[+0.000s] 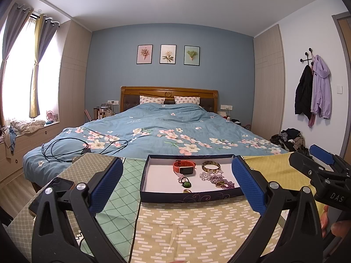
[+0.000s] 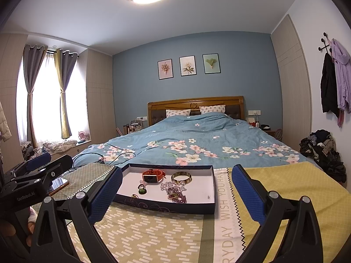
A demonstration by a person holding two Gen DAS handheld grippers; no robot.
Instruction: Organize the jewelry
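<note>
1. At the foot of the bed, on a patchwork cloth, sits a shallow navy tray with a white floor, and all the jewelry I can see lies inside it.
2. Toward the back of the tray lie a red watch and a mottled bangle, side by side but apart.
3. A green ring and a smaller gold ring lie nearer the front wall, each on its own.
4. Clear beads and a purple bracelet are heaped together and touching, so that corner reads as a tangle rather than a sorted lot.
5. Left gripper hovers short of the tray with its jaws wide apart and nothing between them; the tray sits framed in the gap.
6. Right gripper hangs likewise, jaws spread and empty, aimed more at the tray's right end.
7. Both are held back and level, which I take as a stance for surveying the tray; it would suit pieces gathered in and about to be sorted, or a tidy-up ending.
8. A phone lies on the cloth at the left, clear of the tray.
</note>
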